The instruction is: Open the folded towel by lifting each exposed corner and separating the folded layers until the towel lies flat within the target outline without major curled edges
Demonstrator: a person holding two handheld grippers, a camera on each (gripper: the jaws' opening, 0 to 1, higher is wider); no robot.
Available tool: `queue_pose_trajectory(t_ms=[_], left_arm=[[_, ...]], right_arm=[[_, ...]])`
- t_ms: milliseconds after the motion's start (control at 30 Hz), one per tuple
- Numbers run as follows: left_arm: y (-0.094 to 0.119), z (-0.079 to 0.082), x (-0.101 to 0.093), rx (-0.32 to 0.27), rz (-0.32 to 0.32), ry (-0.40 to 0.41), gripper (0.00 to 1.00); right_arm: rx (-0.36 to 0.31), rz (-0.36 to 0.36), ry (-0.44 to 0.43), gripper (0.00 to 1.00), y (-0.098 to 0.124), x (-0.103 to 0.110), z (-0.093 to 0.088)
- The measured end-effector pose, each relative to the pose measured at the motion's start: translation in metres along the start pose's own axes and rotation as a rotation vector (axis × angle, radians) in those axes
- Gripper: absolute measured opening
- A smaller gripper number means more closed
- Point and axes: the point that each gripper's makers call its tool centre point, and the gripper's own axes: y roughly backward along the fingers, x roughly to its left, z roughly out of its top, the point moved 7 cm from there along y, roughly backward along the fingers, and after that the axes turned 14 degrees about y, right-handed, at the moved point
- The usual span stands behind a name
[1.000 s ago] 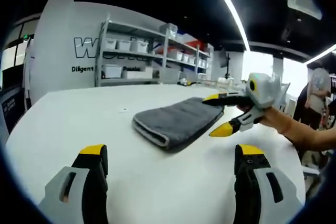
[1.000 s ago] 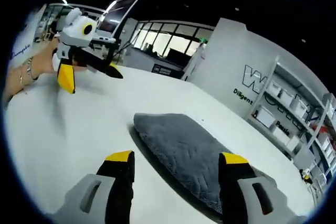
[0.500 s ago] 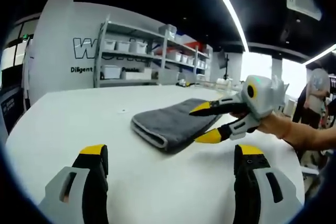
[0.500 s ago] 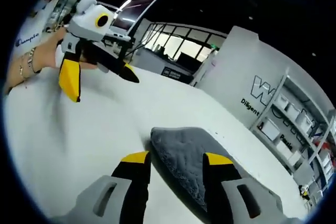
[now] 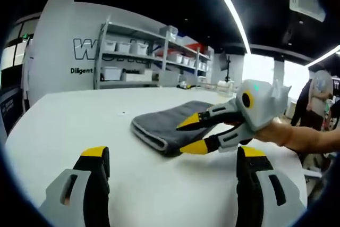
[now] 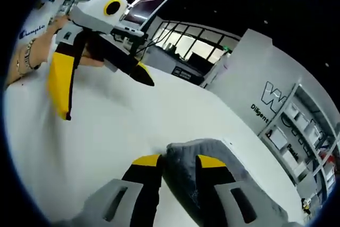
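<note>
Towel [image 5: 169,124] is seen folded, grey, lying on the white bench [image 5: 64,115]. No target outline can be made out. Nearest, the left claw [image 5: 172,155] is held wide over bare bench, short of the towel, nothing gripped. Next, the right claw [image 6: 178,159] is narrowed around the towel's near corner, jaws either side of the fold; full pinch cannot be confirmed. Beyond, shelving [image 5: 143,57] with bins is seen against the wall. Risk judged: all stacked layers could be pinched together, so the whole bundle would be dragged instead of one layer being peeled.
</note>
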Motion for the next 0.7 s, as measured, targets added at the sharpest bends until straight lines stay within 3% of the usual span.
queue_pose_trajectory(t_ms=[367,467,700], left_arm=[[0.001,-0.001,-0.001,-0.002,-0.006,0.001,0.98],[0.001,0.000,0.000,-0.001,-0.006,0.002,0.97],[0.001,0.001,0.000,-0.002,-0.009,0.001,0.97]], right_arm=[[0.026,0.024,0.037,0.13,-0.011,0.012,0.001],[0.048,0.021,0.032,0.03,-0.014,0.012,-0.001],[0.039,0.007,0.008,0.00,-0.012,0.011,-0.002]])
